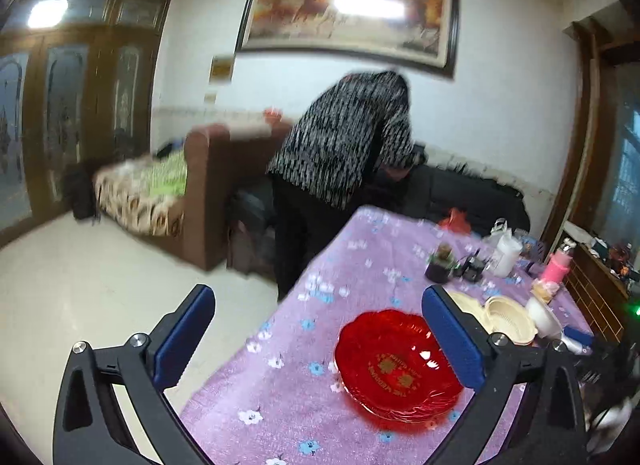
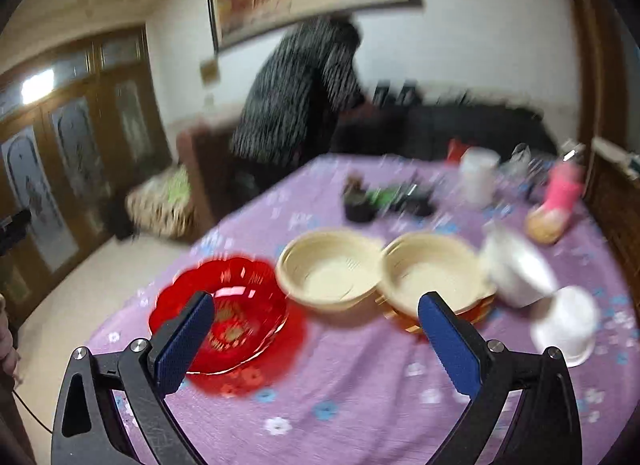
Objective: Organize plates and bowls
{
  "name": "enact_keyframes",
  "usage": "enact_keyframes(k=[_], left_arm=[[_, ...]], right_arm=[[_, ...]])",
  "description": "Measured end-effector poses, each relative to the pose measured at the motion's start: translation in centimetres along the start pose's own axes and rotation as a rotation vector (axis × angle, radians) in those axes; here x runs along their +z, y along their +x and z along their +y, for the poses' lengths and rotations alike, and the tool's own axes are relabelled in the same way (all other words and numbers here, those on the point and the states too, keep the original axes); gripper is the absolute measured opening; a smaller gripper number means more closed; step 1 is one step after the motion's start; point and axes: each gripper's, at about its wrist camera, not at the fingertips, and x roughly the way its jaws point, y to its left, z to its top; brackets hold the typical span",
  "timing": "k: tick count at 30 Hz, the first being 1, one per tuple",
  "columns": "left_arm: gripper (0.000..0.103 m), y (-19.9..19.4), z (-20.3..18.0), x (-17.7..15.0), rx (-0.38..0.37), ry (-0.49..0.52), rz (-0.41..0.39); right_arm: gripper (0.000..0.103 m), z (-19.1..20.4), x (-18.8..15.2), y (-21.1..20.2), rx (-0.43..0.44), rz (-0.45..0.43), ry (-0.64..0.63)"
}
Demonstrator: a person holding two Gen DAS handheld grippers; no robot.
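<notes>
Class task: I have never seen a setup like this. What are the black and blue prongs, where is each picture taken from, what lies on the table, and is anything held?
A person holds one two-finger tool in each hand, with a camera looking along its fingers. One picture comes from the left gripper, the other from the right gripper. Both are open and hold nothing. On the purple flowered tablecloth lie stacked red plates, two cream bowls, two white bowls, and blurred clutter further back.
</notes>
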Motion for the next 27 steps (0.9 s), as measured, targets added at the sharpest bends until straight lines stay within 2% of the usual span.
enact_keyframes(k=[1,4,6,11,14,16,18,20,22,23,25,26,27], left_arm=[[0.103,1.8,0.4,-0.2,-0.011,-0.026,0.067],[0.103,5.6,0.5,-1.9,-0.058,-0.077,0.217],[0.103,8.2,0.4,-3.4,-0.089,-0.103,0.302],[0.103,13.7,-0.3,-5.4,-0.089,-0.104,0.406],[0.103,16.7,-0.8,-6.4,-0.074,-0.115,0.467],[0.103,18.2,-1.1,-7.0,-0.079,-0.125,0.503],[0.101,19.5,-1.4,-7.4,-0.068,-0.123,0.53],[0.093,20.3,-1.6,-7.8,-0.056,-0.111,0.55],[0.076,21.2,-1.9,-8.3,-0.048,-0.101,0.582],[0.072,21.6,-1.9,-8.5,-0.044,-0.098,0.593],[0.051,22.2,-1.9,-9.0,-0.037,-0.088,0.62],[0.044,22.6,-2.0,-9.2,-0.033,-0.081,0.633],[0.03,22.9,-2.1,-9.5,-0.034,-0.075,0.646]], right_arm=[[0.091,0.6,-0.3,1.7,0.013,0.034,0.01],[0.07,1.3,-2.0,5.5,0.049,0.143,0.066],[0.068,0.9,-3.3,7.2,0.077,0.205,0.116],[0.066,0.5,-4.0,10.7,0.088,0.275,0.183],[0.058,1.0,-3.7,11.9,0.096,0.303,0.191],[0.049,1.4,-3.5,13.1,0.095,0.331,0.194],[0.046,1.5,-3.4,14.0,0.087,0.355,0.199],[0.043,1.8,-3.4,15.0,0.081,0.368,0.204],[0.041,1.9,-3.4,15.7,0.085,0.379,0.214],[0.04,1.9,-3.5,16.0,0.087,0.383,0.217],[0.037,2.2,-3.6,16.4,0.085,0.388,0.216],[0.036,2.3,-3.7,16.5,0.088,0.39,0.213],[0.032,2.5,-3.7,16.5,0.092,0.393,0.213]])
